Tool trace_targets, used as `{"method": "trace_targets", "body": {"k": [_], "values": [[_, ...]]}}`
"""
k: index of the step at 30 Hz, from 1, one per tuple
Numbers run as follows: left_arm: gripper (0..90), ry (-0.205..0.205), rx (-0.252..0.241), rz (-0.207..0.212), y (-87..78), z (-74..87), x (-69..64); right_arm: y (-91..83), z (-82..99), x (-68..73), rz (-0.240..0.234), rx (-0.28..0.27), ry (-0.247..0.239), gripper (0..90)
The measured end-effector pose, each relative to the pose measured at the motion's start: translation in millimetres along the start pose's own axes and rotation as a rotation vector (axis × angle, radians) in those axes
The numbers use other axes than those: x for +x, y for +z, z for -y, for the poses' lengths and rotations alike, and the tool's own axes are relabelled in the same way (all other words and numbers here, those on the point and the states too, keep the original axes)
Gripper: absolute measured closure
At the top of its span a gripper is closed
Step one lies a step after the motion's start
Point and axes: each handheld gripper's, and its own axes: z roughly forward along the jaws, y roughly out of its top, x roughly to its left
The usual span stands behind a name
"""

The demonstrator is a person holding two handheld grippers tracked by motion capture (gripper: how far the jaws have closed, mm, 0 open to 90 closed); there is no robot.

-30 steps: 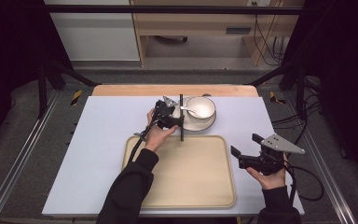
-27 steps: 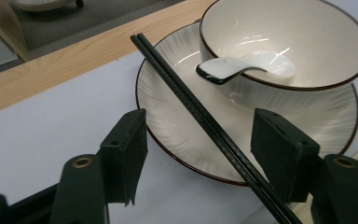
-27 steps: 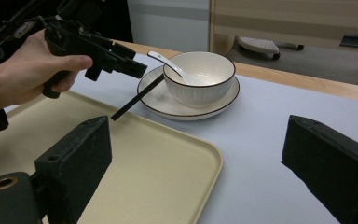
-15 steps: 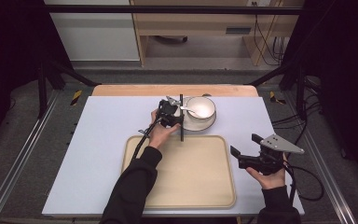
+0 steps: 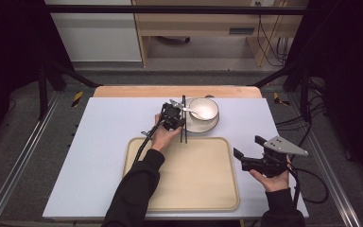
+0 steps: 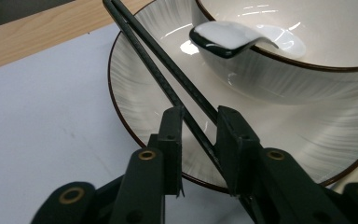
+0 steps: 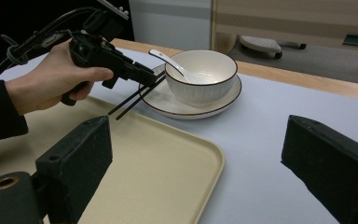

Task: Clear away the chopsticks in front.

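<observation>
**Chopsticks between closing jaws, not yet pinched**

High view: the left gripper (image 5: 178, 124) sits at the near-left rim of the plate (image 5: 191, 126), astride the black chopsticks (image 5: 184, 120), which lie across that rim. Well off to its right, the right gripper (image 5: 246, 157) hovers beside the tray (image 5: 189, 198), jaws spread and empty.

Left gripper view: the jaws have just been closing, yet the pair of chopsticks (image 6: 168, 77) runs between the pads with a gap showing on either side, so I judge them not gripped. The sticks are thin, smooth and slick. If the pads meet only one, the other could roll off the glossy plate (image 6: 135, 88). A skewed lift might also knock the glazed spoon (image 6: 233, 39) resting on the ribbed bowl (image 6: 279, 74) just ahead.

Right gripper view: its own wide-open jaws frame the matte cream tray (image 7: 168, 172), with the bowl (image 7: 200, 77) beyond.
</observation>
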Motion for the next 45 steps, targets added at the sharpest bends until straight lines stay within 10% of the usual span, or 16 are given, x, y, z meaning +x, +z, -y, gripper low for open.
{"method": "trace_targets", "body": {"k": [45], "values": [[85.3,-0.021,-0.01,-0.099,4.3,-0.2,3.6,-0.3,0.7,-1.3,-0.001,0.001,-0.001,8.6]]}}
